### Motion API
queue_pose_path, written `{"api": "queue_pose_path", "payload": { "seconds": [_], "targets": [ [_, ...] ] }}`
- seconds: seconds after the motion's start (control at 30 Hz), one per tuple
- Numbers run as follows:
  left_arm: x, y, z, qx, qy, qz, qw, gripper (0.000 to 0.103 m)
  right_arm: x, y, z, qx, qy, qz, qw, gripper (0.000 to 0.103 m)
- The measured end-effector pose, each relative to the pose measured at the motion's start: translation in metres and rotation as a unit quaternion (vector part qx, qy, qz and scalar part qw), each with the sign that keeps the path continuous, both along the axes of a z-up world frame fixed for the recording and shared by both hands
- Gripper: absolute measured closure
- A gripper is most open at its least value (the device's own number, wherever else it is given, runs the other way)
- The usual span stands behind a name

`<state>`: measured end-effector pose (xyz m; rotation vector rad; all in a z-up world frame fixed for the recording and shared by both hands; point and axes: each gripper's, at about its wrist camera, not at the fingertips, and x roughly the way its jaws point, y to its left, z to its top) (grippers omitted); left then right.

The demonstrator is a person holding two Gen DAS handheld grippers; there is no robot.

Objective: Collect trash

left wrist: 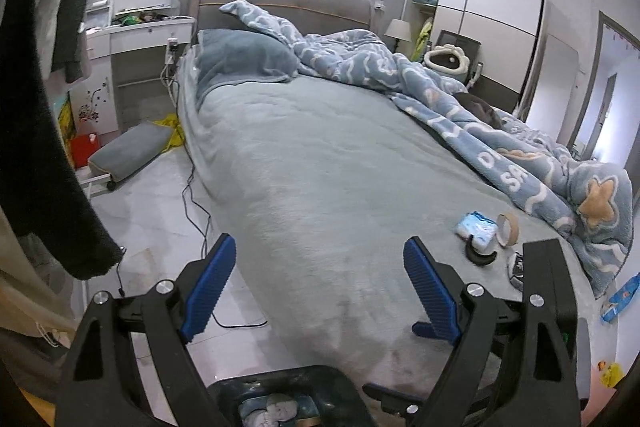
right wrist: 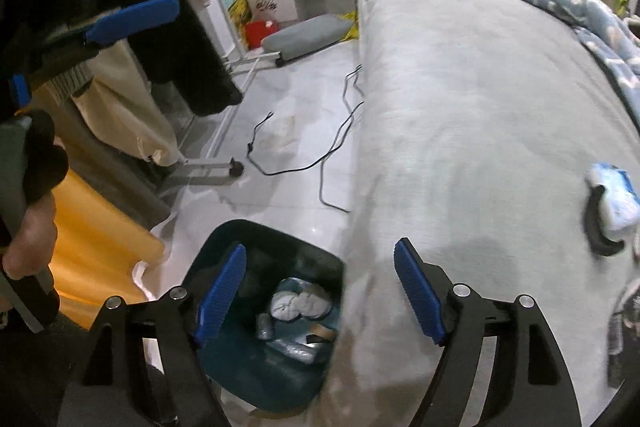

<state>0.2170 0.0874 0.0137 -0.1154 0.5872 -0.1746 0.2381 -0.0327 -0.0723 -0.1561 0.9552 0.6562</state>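
A dark teal trash bin (right wrist: 224, 247) stands on the floor beside the bed, with crumpled tissues and wrappers (right wrist: 298, 305) inside; its rim also shows in the left wrist view (left wrist: 280, 377). On the grey bed sheet (left wrist: 320, 167) lie a blue-white tissue pack (left wrist: 478, 227), a tape roll (left wrist: 508, 229) and a black curved piece (left wrist: 480, 255). The pack (right wrist: 614, 197) and black piece (right wrist: 600, 227) show at the right in the right wrist view. My left gripper (left wrist: 318, 291) is open and empty above the bed's edge. My right gripper (right wrist: 320, 291) is open and empty over the bin.
A rumpled blue blanket (left wrist: 480, 107) covers the bed's right side. Black cables (right wrist: 312, 147) trail over the floor. A clothes rack with hanging garments (right wrist: 168, 39) stands left. A grey cushion (left wrist: 128, 151), a red box (left wrist: 84, 147) and a white dresser (left wrist: 140, 39) lie beyond. A blue wrapper (left wrist: 620, 297) lies on the floor.
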Motion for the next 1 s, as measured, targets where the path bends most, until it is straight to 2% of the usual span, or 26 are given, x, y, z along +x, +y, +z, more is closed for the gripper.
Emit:
{"api": "queue_pose_path", "payload": {
  "seconds": [0.33, 0.43, 0.67, 1.0],
  "targets": [
    [0.005, -0.033, 0.0, 0.008, 0.0, -0.024, 0.9997, 0.015, 0.0, -0.047, 0.007, -0.006, -0.028, -0.034, 0.999, 0.024],
    [0.008, -0.042, -0.001, 0.021, 0.0, -0.031, 0.9993, 0.015, 0.0, -0.063, 0.01, -0.009, -0.041, -0.047, 0.998, 0.023],
    [0.015, -0.048, -0.003, 0.023, 0.002, -0.026, 0.9994, 0.015, 0.0, -0.103, 0.02, 0.005, -0.064, -0.083, 0.994, 0.022],
    [0.037, -0.066, -0.013, 0.03, 0.02, -0.039, 0.9986, 0.015, 0.006, -0.158, 0.028, -0.013, -0.098, -0.117, 0.988, 0.017]
  ]
}}
